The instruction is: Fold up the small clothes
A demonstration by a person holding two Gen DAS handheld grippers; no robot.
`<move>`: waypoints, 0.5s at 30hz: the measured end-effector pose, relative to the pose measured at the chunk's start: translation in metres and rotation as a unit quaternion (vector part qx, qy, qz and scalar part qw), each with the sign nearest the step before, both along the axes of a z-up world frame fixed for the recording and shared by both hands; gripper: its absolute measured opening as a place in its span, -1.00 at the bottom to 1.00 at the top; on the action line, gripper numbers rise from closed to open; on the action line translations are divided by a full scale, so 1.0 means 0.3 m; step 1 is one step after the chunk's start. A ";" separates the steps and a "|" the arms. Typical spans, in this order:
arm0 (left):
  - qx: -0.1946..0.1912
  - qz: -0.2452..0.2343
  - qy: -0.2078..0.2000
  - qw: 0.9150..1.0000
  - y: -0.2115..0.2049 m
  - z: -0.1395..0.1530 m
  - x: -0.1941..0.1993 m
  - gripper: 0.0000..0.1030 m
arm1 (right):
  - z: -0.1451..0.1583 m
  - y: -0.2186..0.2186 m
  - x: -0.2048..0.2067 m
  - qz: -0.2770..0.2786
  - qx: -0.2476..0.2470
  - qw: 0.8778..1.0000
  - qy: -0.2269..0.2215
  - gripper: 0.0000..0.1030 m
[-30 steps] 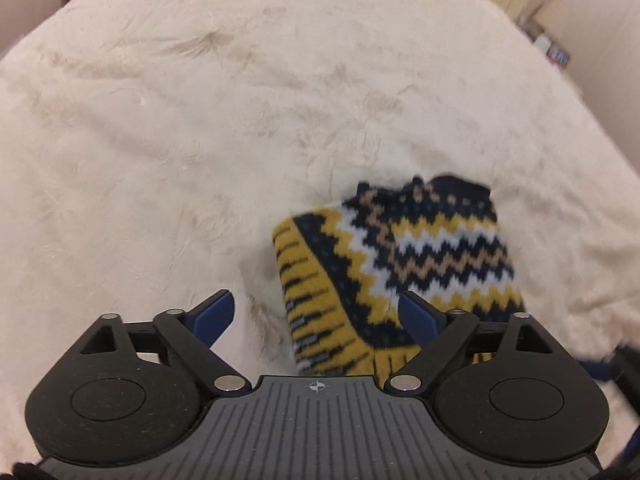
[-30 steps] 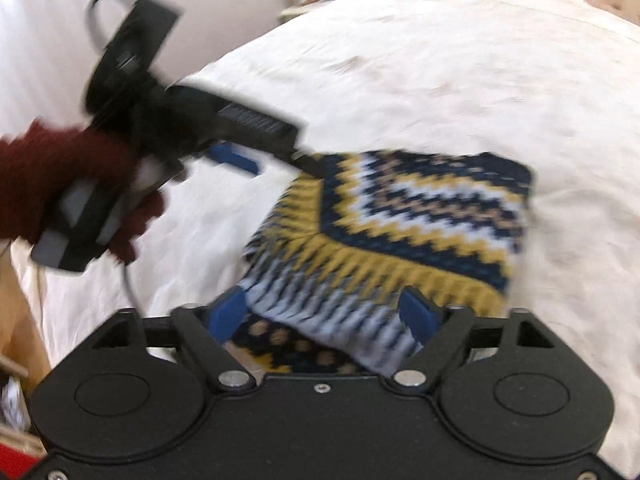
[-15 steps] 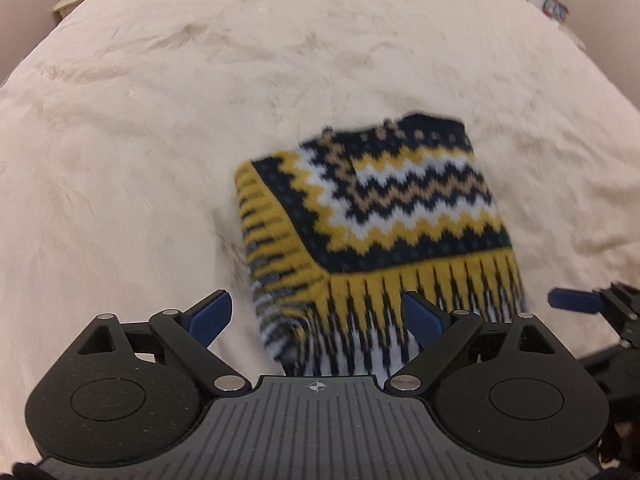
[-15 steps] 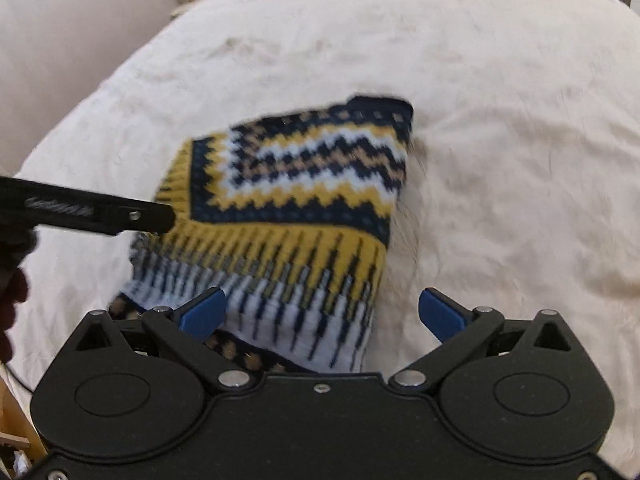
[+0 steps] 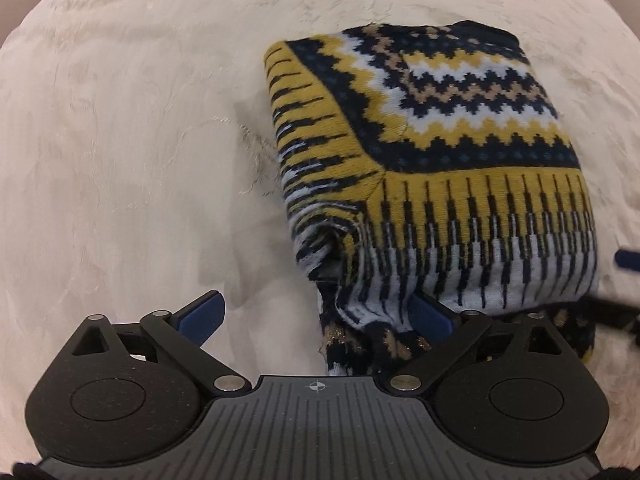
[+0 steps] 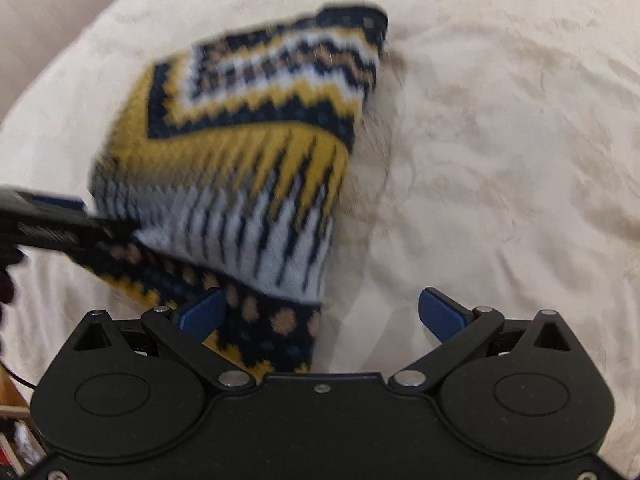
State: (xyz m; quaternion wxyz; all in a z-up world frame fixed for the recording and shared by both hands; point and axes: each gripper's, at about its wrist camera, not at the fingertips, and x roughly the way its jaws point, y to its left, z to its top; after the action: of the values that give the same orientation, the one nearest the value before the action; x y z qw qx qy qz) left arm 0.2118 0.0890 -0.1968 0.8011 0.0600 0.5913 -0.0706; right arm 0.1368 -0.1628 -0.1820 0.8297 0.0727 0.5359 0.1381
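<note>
Knitted zigzag sweater [image 5: 432, 152] lies folded compact on the cream blanket [image 5: 120, 140]; only tidying seems left, left gripper [image 5: 316, 316] and right gripper [image 6: 320, 316] spread wide, holding nothing.

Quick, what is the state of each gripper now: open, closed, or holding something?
Left gripper: open, holding nothing; the folded sweater lies over its right finger.
Right gripper: open, holding nothing; the sweater's edge lies between its fingers.

1. The left gripper [image 5: 316, 318] has its fingers spread wide apart.
2. A folded knit sweater [image 5: 436, 160] lies on the cream blanket [image 5: 120, 140].
3. The sweater's near edge overlaps the gripper's right-hand finger [image 5: 430, 314].
4. A second blue finger [image 5: 627, 258] shows at the frame's right edge.
</note>
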 end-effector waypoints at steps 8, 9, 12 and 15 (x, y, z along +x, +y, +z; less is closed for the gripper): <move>-0.038 0.010 0.007 0.999 0.021 -0.015 0.007 0.99 | 0.104 -0.039 0.184 -0.038 0.071 0.996 -0.041 1.00; -0.045 0.013 0.009 0.999 0.029 -0.016 0.007 0.99 | 0.102 -0.044 0.214 -0.042 0.081 0.995 -0.038 1.00; -0.073 0.019 0.012 0.997 0.054 -0.025 0.016 0.99 | 0.078 -0.064 0.289 -0.052 0.112 0.992 -0.025 0.99; -0.096 0.022 0.014 0.995 0.088 -0.029 0.025 0.99 | 0.034 -0.072 0.336 -0.053 0.140 0.989 -0.004 1.00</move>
State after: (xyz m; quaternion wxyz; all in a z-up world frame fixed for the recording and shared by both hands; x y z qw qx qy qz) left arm 0.2193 0.1154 -0.2055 0.7961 -0.0310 0.5942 -0.1100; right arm 0.2377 -0.1843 -0.1719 0.8197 0.2157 0.5032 0.1681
